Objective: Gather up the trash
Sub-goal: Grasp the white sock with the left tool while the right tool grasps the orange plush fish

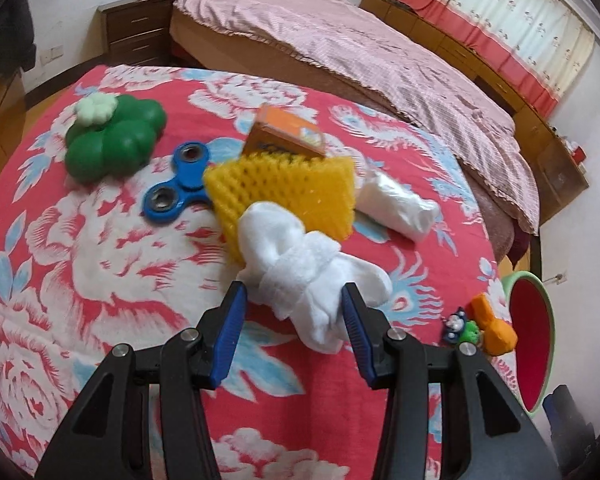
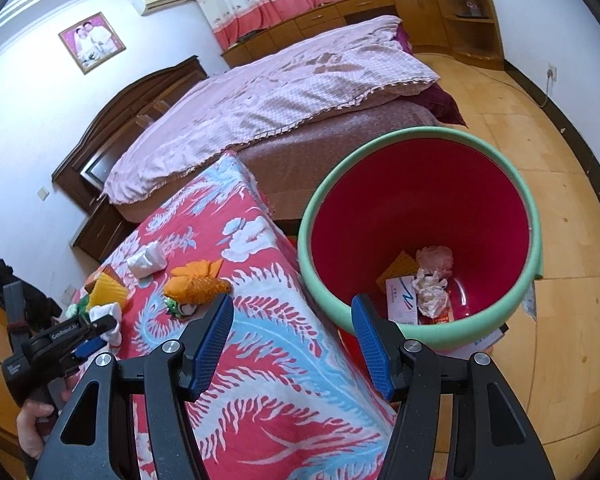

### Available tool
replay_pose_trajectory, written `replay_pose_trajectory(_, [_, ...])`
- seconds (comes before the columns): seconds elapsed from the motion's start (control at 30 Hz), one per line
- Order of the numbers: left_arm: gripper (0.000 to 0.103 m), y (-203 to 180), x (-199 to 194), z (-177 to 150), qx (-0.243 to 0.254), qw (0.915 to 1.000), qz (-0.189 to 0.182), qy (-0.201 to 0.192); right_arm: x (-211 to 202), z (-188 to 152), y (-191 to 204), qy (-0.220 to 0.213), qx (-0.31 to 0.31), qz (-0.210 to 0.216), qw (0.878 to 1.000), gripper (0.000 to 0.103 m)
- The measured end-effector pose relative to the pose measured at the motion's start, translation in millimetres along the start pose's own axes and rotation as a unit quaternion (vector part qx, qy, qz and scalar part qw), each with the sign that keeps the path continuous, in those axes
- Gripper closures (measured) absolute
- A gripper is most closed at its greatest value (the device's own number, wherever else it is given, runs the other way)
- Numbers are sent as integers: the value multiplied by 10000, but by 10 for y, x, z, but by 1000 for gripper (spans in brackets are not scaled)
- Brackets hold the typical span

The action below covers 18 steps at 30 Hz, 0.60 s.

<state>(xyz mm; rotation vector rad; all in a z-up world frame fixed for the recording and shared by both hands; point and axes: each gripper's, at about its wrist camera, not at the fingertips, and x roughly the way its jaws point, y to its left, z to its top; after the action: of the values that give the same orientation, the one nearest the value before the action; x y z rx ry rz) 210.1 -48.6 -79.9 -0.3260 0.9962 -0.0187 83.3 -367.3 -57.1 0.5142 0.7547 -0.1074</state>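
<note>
My left gripper (image 1: 294,300) is open, its blue pads on either side of a white sock (image 1: 308,272) lying on the red flowered table (image 1: 100,280). Behind the sock lie a yellow foam net (image 1: 284,188), an orange box (image 1: 286,130) and a crumpled white plastic bag (image 1: 396,204). My right gripper (image 2: 292,312) is open and empty, above the table edge beside the red bin with a green rim (image 2: 420,232). The bin holds crumpled tissue (image 2: 430,288), a white card and a yellow piece. The left gripper shows in the right wrist view (image 2: 96,334) over the sock.
A green clover toy (image 1: 112,140), a blue fidget spinner (image 1: 180,184), an orange toy (image 1: 494,326) and a small figure (image 1: 456,326) lie on the table. A bed with a pink cover (image 1: 340,48) stands behind. The bin (image 1: 530,336) stands off the table's right edge, on the wooden floor (image 2: 560,220).
</note>
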Motion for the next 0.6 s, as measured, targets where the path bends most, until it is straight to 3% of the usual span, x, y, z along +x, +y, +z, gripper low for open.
replay_pose_trajectory(0.17, [54, 37, 39, 27, -106, 9999, -84, -16, 82, 28, 73, 72, -60, 50, 9999, 40])
replay_pose_trajectory(0.33, [54, -40, 70, 5, 204, 9997, -73, -131, 149, 33, 165, 153, -192, 49, 9997, 40])
replay_pose_trajectory(0.47, [73, -51, 72, -20, 312, 9990, -270, -151, 213, 43, 244, 215, -314, 80, 9992, 40])
replay_pose_trajectory(0.6, [82, -34, 12, -47, 386, 9980, -470, -180, 311, 58, 343, 331, -418, 157, 9985, 40])
